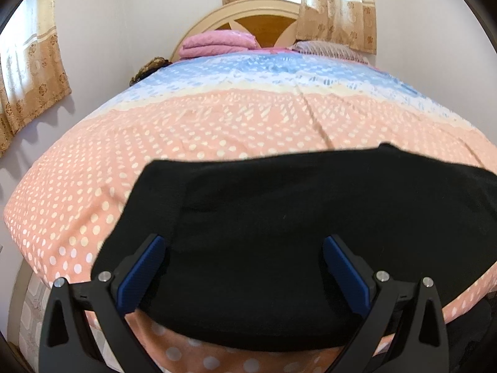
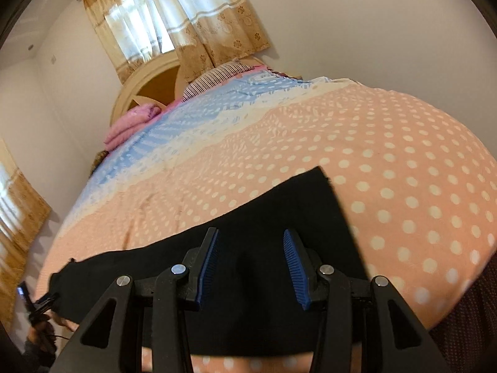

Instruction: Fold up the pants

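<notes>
Left wrist view sits low at the foot of the bed [image 1: 217,118], close over the pants [image 1: 295,217], looking straight up the bed past its own tool [image 1: 243,267] to the headboard [image 1: 248,21] and curtains [image 1: 335,18]. Right wrist view, tool [image 2: 250,267] in the foreground, hangs just as near over the same dark cloth but is rolled, so the bed slants and the headboard lands upper left. Both share pants, bedspread, pink blanket [image 1: 214,43], headboard and window, and the left tool itself peeks in at the right view's lower-left edge.

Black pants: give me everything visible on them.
The pants are plain black, matte, soft-looking cloth, lying flat in a roughly rectangular shape near the near edge of the dotted pink bedspread. An overlapping layer edge runs down their left side. One squared corner shows in the right wrist view. Both grippers' open fingers frame them; whether they touch the cloth is unclear.
</notes>
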`<state>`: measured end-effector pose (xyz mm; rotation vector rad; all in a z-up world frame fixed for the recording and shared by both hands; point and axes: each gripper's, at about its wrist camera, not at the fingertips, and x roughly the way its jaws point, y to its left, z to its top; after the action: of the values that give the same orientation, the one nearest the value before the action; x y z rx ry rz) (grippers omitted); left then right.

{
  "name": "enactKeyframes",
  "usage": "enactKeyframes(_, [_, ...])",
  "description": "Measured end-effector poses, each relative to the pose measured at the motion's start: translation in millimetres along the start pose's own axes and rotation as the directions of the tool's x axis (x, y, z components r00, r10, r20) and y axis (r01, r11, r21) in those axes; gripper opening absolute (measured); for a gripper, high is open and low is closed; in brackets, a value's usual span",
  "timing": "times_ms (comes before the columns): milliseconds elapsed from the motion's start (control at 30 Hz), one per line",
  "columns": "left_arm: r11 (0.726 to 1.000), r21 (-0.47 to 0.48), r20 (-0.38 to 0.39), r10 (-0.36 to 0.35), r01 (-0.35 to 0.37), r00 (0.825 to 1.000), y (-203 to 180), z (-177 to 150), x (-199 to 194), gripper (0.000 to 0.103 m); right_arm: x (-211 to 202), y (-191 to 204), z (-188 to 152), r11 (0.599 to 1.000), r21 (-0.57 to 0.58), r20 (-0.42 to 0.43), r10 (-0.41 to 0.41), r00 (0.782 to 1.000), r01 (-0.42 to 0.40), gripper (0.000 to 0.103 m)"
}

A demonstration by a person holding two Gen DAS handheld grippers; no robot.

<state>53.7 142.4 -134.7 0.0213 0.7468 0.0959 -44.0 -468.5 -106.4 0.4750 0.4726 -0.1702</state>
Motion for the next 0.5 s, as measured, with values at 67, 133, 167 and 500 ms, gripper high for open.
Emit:
enactKeyframes(67, [1.000, 0.004, 0.008, 0.005, -0.005, 1.000, 1, 1, 0, 0.103, -23, -11, 1, 0.999, 0.021, 0.054, -0.028, 0.998, 0.026, 0.045])
enactKeyframes(133, [1.000, 0.001, -0.003, 0.011, -0.011, 1.000, 2, 0, 5, 0.103, -36, -26, 1, 0.996, 0.076, 0.077, -0.045, 0.996, 0.039, 0.045])
enactKeyframes(167, [1.000, -0.002, -0.015, 0.015, -0.015, 1.000, 4, -2, 9, 0.103, -38, -34, 1, 0.994, 0.097, 0.069, -0.048, 0.996, 0.041, 0.045])
enactKeyframes(500, [0.993, -0.012, 0.009, 0.115, -0.114, 0.993, 26, 3, 13, 0.103, -14, -61, -8, 0.985, 0.172, 0.002, 0.022, 1.000, -0.022, 0.045])
